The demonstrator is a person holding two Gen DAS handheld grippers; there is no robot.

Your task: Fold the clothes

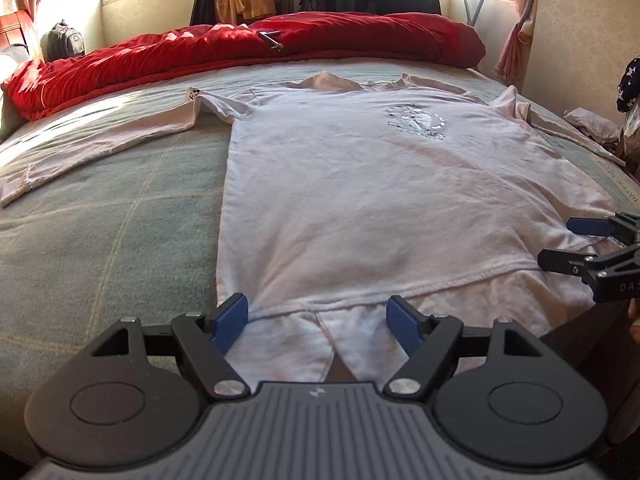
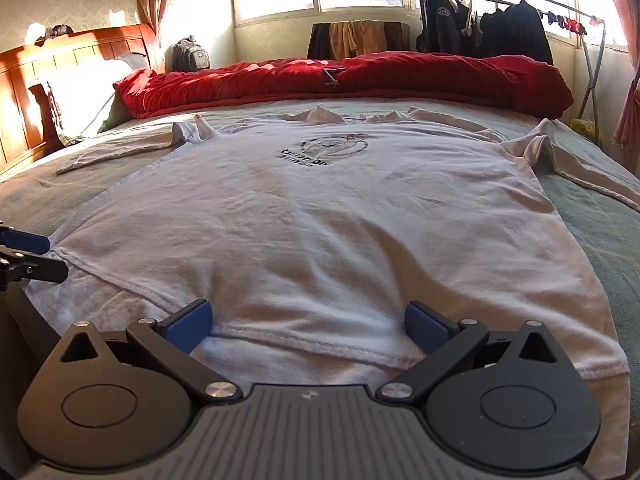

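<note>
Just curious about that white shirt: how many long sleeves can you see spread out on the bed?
2. The left sleeve stretches out toward the wooden headboard; the right sleeve angles off toward the curtain side. Neither is folded in yet.

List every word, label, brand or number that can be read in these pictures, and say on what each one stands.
"DAS", cut off at the picture's edge: on the black right hand-held gripper.
Dark chest print on the white long-sleeved cotton shirt: too blurred to read.
Small tag on the shirt's left sleeve: too small to read.
</note>
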